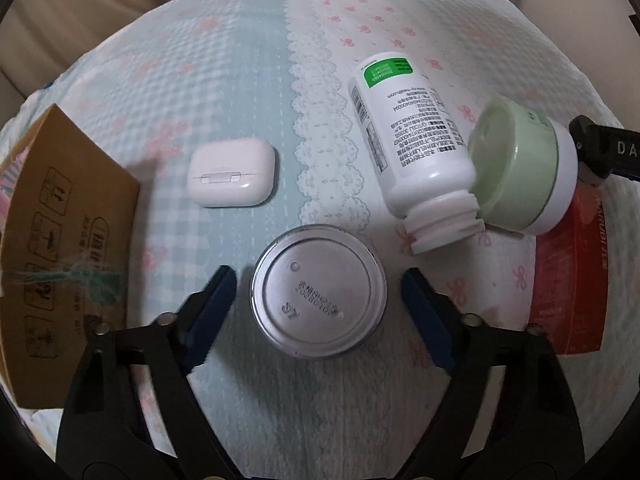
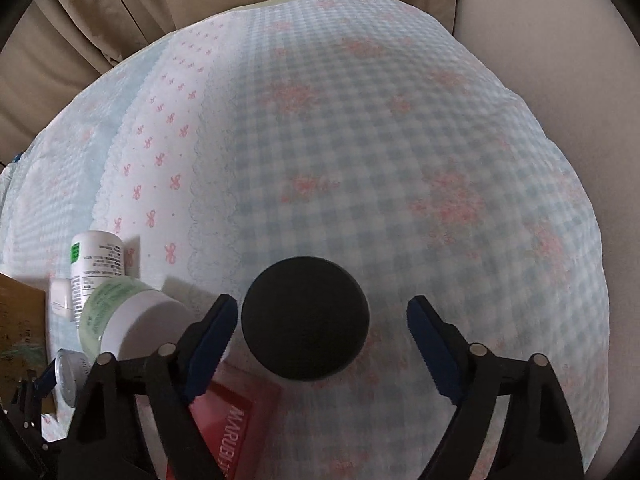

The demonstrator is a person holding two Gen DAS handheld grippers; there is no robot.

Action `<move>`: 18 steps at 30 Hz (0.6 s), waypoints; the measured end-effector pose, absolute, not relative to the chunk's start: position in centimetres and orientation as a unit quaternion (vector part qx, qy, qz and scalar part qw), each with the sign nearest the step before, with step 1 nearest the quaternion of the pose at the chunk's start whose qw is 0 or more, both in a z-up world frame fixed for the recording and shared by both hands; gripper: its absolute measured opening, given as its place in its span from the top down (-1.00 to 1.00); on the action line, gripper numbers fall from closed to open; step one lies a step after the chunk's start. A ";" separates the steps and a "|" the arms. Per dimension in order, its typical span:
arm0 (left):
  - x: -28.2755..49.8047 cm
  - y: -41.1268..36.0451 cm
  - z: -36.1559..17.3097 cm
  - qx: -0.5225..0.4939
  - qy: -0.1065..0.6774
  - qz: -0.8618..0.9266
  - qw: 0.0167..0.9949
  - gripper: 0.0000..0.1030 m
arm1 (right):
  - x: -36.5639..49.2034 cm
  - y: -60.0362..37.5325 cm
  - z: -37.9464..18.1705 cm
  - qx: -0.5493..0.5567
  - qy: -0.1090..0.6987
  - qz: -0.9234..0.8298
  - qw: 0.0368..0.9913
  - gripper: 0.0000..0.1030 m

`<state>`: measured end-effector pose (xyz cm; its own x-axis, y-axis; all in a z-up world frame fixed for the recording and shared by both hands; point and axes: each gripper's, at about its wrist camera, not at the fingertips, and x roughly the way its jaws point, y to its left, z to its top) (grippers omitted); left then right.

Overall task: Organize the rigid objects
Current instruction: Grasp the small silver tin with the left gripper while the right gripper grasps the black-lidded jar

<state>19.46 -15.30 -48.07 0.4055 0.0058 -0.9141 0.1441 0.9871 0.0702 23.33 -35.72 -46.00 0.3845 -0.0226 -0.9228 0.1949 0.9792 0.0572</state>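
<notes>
In the left wrist view a silver tin can (image 1: 319, 292) stands on the bedspread between the open fingers of my left gripper (image 1: 320, 308), untouched on both sides. A white earbud case (image 1: 231, 178) lies beyond it on the left. A white pill bottle (image 1: 412, 146) lies on its side, uncapped, touching a tilted green-and-white jar (image 1: 520, 168). In the right wrist view a black round object (image 2: 305, 318) sits between the open fingers of my right gripper (image 2: 320, 320), close to the left finger. The jar (image 2: 124, 316) and the bottle (image 2: 96, 256) show at the left there.
A cardboard box (image 1: 64, 248) stands at the left edge. A red box (image 1: 572, 276) lies at the right under the jar; it also shows in the right wrist view (image 2: 232, 424). The patterned bedspread (image 2: 400, 160) covers the surface, curtains behind.
</notes>
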 end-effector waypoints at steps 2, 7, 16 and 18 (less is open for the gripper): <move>19.6 -15.3 -48.1 0.062 0.545 -0.052 0.835 -0.17 | 23.6 -35.5 -46.2 0.074 0.553 -0.065 0.828 -0.25; 19.5 -15.5 -48.0 0.074 0.541 -0.054 0.836 -0.04 | 23.9 -34.8 -46.5 0.060 0.555 -0.065 0.827 -0.03; 19.5 -15.0 -47.3 0.064 0.546 -0.062 0.833 0.00 | 23.5 -35.1 -45.4 0.067 0.550 -0.068 0.830 -0.03; 19.3 -14.8 -46.5 0.061 0.542 -0.062 0.836 0.00 | 23.3 -35.0 -44.6 0.066 0.545 -0.068 0.833 -0.03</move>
